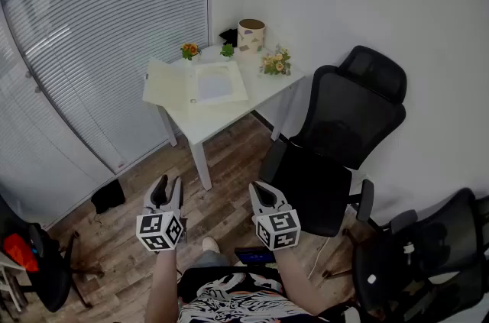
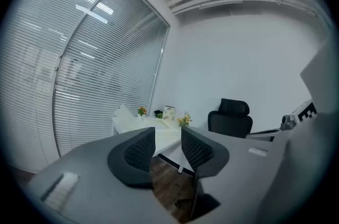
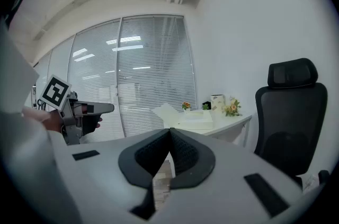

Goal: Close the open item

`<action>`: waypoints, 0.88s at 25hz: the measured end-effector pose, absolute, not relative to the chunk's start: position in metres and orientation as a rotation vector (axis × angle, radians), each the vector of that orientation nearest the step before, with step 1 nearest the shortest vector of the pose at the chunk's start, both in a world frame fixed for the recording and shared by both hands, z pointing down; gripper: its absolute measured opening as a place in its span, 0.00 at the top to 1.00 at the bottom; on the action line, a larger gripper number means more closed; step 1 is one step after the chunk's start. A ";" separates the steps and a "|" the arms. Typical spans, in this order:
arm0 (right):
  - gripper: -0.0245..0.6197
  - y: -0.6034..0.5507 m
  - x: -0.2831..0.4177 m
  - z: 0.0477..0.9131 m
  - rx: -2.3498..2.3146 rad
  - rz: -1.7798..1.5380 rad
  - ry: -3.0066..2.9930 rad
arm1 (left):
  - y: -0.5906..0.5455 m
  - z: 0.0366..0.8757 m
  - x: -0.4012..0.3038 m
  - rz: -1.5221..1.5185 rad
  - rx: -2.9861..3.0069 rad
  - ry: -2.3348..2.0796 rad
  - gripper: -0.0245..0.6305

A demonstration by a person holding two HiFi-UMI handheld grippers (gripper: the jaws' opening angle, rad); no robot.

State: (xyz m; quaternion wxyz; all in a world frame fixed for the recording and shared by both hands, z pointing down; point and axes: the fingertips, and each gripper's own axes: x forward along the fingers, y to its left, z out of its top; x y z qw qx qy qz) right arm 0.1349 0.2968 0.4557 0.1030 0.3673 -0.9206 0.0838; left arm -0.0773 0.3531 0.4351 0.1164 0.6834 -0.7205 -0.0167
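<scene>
A cream folder (image 1: 195, 85) lies open on the small white table (image 1: 221, 119) by the blinds, its cover (image 1: 166, 88) spread out past the table's left edge. Both grippers hang low over the wooden floor, well short of the table. My left gripper (image 1: 163, 188) is open with nothing between its jaws; the left gripper view looks between them (image 2: 168, 134) toward the folder (image 2: 127, 114). My right gripper (image 1: 262, 192) is shut and empty, its jaw tips touching (image 3: 170, 130). The folder (image 3: 175, 112) shows far off in the right gripper view.
On the table's far side stand a patterned cylinder (image 1: 251, 35), two small potted plants (image 1: 190, 50) and a flower bunch (image 1: 276, 62). A black office chair (image 1: 340, 142) stands right of the table, and another chair (image 1: 428, 253) at lower right. A dark bag (image 1: 108, 195) lies on the floor at left.
</scene>
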 end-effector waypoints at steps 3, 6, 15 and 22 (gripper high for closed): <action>0.96 0.296 0.133 0.456 1.083 0.248 -2.721 | 0.353 0.438 -0.078 -0.031 2.001 -2.105 0.73; 0.96 0.297 0.131 0.455 1.078 0.235 -2.719 | 0.354 0.438 -0.081 -0.014 2.005 -2.104 0.73; 0.96 0.284 0.130 0.458 1.059 0.233 -2.726 | 0.342 0.448 -0.090 -0.055 1.950 -2.093 0.73; 0.96 0.227 0.123 0.483 1.048 0.240 -2.675 | 0.285 0.478 -0.114 -0.089 1.879 -2.081 0.73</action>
